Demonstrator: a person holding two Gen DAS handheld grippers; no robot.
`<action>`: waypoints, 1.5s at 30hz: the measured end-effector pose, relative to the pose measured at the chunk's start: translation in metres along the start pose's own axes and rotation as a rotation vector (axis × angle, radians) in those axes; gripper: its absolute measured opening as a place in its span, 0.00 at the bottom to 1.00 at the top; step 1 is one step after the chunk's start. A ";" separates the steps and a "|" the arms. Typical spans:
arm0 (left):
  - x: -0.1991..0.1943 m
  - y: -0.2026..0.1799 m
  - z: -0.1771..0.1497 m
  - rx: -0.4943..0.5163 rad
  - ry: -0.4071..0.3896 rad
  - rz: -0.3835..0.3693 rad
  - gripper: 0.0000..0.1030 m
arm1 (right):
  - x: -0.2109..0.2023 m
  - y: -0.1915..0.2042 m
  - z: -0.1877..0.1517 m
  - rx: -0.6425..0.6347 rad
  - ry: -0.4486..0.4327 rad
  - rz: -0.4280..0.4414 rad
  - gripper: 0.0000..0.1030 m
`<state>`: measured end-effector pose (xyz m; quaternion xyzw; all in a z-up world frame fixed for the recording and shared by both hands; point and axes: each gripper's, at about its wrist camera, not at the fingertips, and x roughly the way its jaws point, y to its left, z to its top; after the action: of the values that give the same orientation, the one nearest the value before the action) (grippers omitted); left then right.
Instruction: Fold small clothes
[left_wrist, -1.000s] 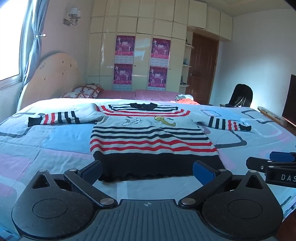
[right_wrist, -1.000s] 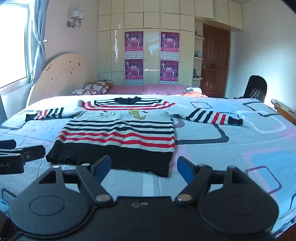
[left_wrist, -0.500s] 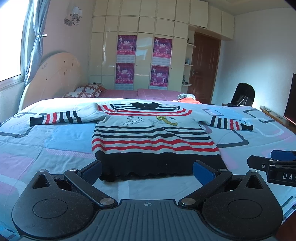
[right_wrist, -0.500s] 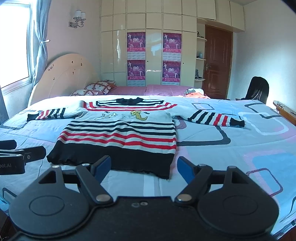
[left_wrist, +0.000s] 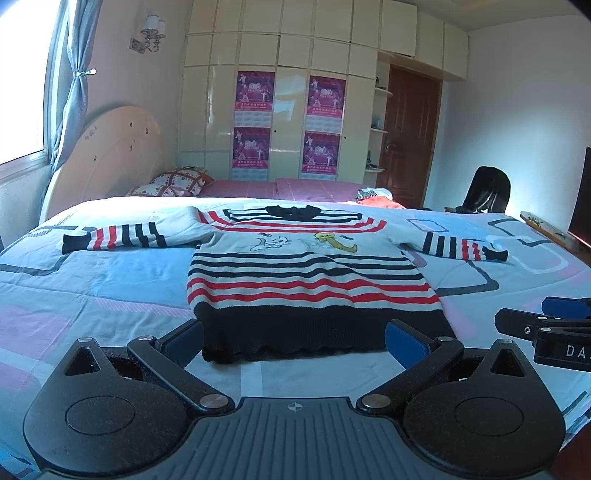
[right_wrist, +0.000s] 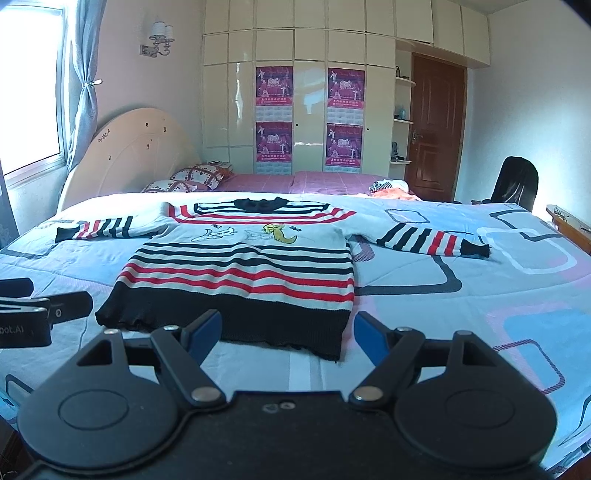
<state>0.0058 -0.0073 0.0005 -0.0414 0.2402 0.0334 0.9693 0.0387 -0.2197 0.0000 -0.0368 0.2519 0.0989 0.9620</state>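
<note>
Over the last second little changes: we hold both the left gripper (left_wrist: 293, 338) and right gripper (right_wrist: 287, 330) spread apart, empty, short of the sweater (left_wrist: 306, 273); folding remains unstarted.

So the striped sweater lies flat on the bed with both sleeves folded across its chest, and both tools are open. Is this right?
Not quite. The sleeves are not folded: both views show the striped sweater flat on the bed with sleeves spread outward. The left tool and right tool are open.
</note>
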 end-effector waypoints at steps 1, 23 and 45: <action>0.000 0.001 0.000 -0.001 -0.001 0.000 1.00 | 0.000 0.001 0.000 -0.001 -0.001 0.001 0.76; 0.000 0.001 0.000 0.003 0.003 0.004 1.00 | -0.001 0.005 -0.001 -0.005 -0.001 0.002 0.76; 0.000 0.000 -0.001 0.000 0.002 0.014 1.00 | -0.001 0.005 -0.001 -0.007 0.002 0.000 0.76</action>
<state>0.0058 -0.0075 -0.0006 -0.0396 0.2416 0.0401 0.9687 0.0365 -0.2153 -0.0002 -0.0402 0.2525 0.0998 0.9616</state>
